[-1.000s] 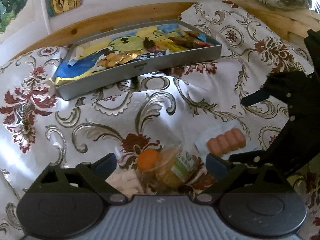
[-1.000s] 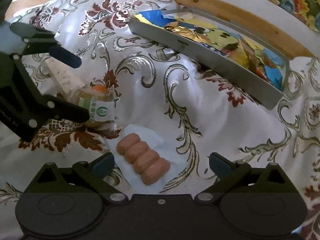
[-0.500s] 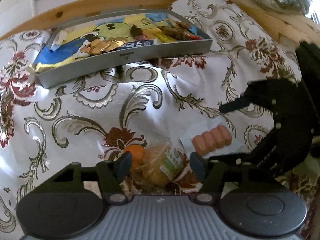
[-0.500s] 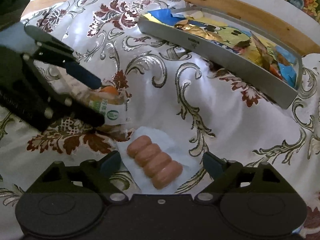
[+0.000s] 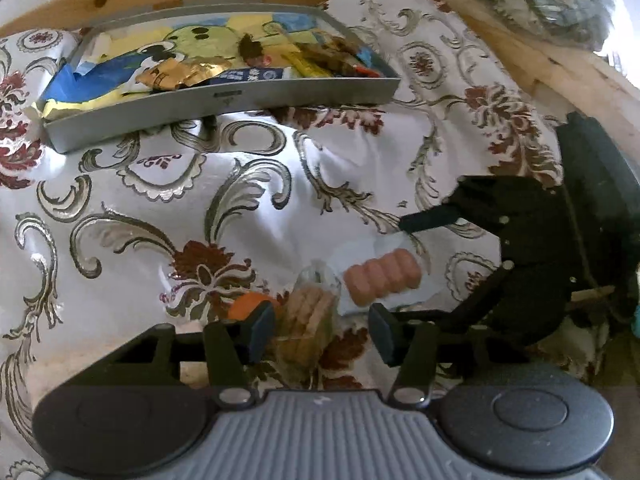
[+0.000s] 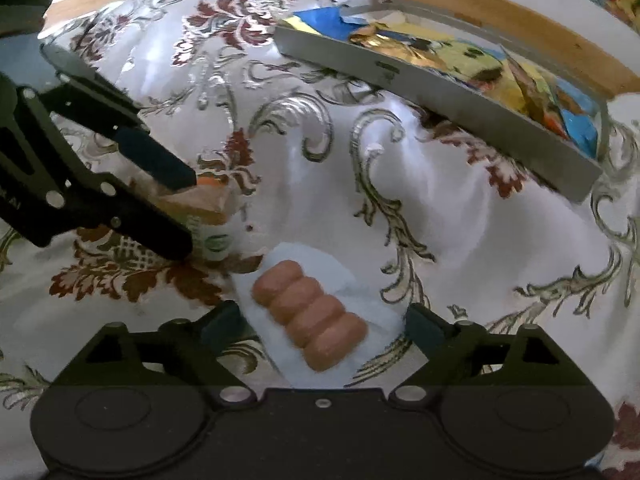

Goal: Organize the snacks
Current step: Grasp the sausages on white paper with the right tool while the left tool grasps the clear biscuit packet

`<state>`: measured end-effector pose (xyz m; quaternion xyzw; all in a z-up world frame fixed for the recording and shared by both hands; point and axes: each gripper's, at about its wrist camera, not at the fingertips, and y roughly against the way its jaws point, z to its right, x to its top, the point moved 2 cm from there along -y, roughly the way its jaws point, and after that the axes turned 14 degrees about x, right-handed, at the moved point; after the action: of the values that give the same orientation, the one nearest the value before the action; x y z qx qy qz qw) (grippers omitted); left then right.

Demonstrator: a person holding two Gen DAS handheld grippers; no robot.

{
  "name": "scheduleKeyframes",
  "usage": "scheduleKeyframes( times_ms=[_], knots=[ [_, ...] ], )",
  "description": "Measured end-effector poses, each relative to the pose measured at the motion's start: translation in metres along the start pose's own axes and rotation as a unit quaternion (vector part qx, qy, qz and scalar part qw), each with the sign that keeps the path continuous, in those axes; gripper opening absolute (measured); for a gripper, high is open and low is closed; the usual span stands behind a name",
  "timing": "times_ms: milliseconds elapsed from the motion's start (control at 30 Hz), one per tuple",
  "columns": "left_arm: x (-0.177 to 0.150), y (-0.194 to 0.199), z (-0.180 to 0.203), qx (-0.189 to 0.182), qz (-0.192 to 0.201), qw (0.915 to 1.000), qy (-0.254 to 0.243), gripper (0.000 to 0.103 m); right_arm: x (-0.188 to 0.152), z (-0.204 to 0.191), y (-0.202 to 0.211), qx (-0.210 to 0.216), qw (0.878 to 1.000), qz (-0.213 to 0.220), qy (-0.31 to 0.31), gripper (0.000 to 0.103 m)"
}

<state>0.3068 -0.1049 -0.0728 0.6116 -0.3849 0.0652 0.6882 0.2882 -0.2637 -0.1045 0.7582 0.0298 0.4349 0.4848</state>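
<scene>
in your left wrist view, the left gripper [image 5: 320, 330] sits low and centre in the frame with its jaws drawn in around the clear biscuit pack [image 5: 308, 320]. the left pad touches the wrapper beside an orange round thing [image 5: 250, 306]. the right pad looks a little apart from the pack, though blur there makes contact hard to judge, so i cannot tell whether it has truly gripped. the pack is a crinkly see-through bag of stacked tan biscuits and will probably squash and slip rather than hold firm.

just to the right of it lies the sausage pack [image 5: 382, 278], four pinkish links side by side in a clear wrapper on the patterned cloth [image 5: 248, 184]. in your right wrist view the right gripper [image 6: 324, 330] hangs over it at lower centre, jaws wide, one either side of the links and holding nothing.

you seem to be at the pick-up step for both snacks. next, finish closing each gripper on its pack, lift clear of the cloth, and carry them up the frame to the grey tray [image 5: 280, 98], which sits at upper left to upper centre and is already full of bright wrappers. the soft cloth may drag up with the wrapper.
</scene>
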Motion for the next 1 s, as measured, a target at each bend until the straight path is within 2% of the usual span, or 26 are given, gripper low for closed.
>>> scheduleKeyframes(
  times_ms=[167,333,500,567,733,900,1000],
  knots=[
    [0.004,-0.006,-0.001,0.007,-0.008,0.9999,0.012,0.056,-0.001,0.005,-0.002,0.007,1.0,0.003,-0.018,0.091],
    [0.001,-0.004,0.007,0.017,-0.005,0.9998,-0.011,0.056,-0.001,0.005,-0.001,0.016,0.999,-0.002,-0.031,0.086],
    [-0.001,0.001,0.009,0.033,-0.01,0.9992,-0.021,0.042,-0.001,-0.006,0.005,0.034,0.999,-0.03,-0.017,0.081],
    [-0.001,0.001,0.008,0.033,-0.013,0.9992,-0.02,0.042,-0.003,-0.014,0.009,0.05,0.998,-0.04,-0.006,0.077],
    [0.0,-0.002,0.011,0.039,-0.014,0.9988,-0.027,0.042,-0.005,-0.019,0.009,0.047,0.998,-0.038,-0.005,0.078],
    [0.001,-0.005,0.013,0.035,-0.018,0.9988,-0.03,0.042,-0.001,-0.02,0.001,0.04,0.999,-0.021,-0.004,0.08],
    [-0.001,-0.007,0.016,0.017,-0.031,0.999,-0.026,0.039,0.0,-0.02,0.003,0.042,0.999,-0.023,-0.004,0.074]
  ],
)
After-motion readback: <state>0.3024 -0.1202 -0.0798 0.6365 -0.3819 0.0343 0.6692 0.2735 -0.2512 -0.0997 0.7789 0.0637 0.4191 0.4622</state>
